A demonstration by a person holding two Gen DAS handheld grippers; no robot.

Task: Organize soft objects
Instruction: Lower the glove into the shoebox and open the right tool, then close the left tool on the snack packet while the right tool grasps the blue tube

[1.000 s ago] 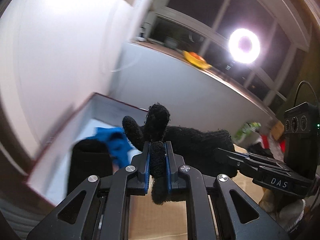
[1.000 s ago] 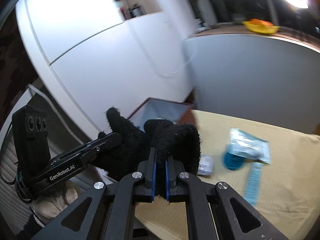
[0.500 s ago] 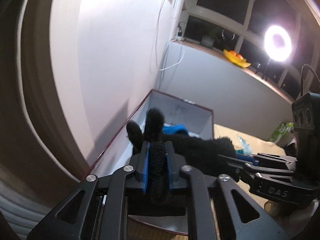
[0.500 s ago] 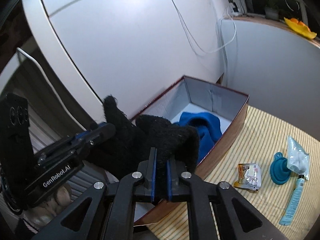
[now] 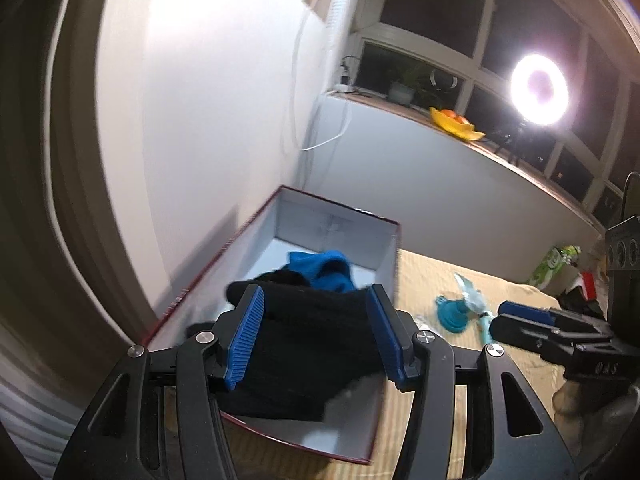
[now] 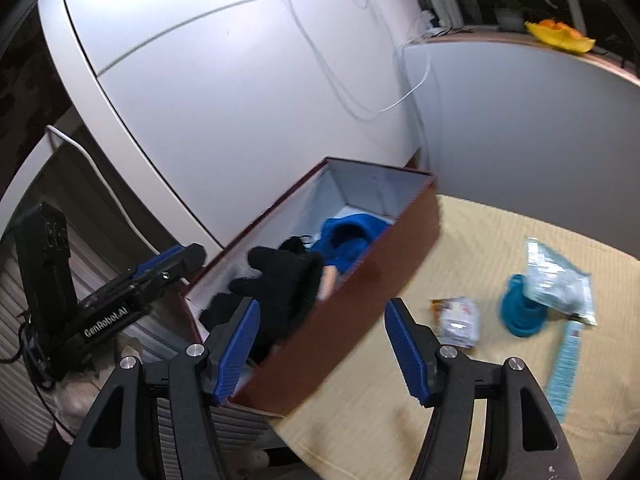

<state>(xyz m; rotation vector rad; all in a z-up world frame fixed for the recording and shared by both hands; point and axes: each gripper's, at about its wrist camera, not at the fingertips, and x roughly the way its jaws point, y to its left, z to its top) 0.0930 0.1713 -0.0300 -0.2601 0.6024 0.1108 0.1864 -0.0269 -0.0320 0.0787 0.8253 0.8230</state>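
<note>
A black knitted glove lies in the near end of a dark red box with a white inside, beside a blue soft cloth. My left gripper hangs over it; its jaws are opening, and the glove sits between and below the blue pads without being pinched. In the right wrist view the glove rests inside the box next to the blue cloth. My right gripper is opening over the box's near wall with nothing between its pads. The left gripper shows at the left.
On the beige striped mat right of the box lie a teal funnel, a clear plastic packet, a small snack packet and a pale blue tube. A white wall stands close behind the box.
Both grippers were shut on the black glove and carried it over the box. Both have now opened wide, and the glove has dropped from them into the box.
</note>
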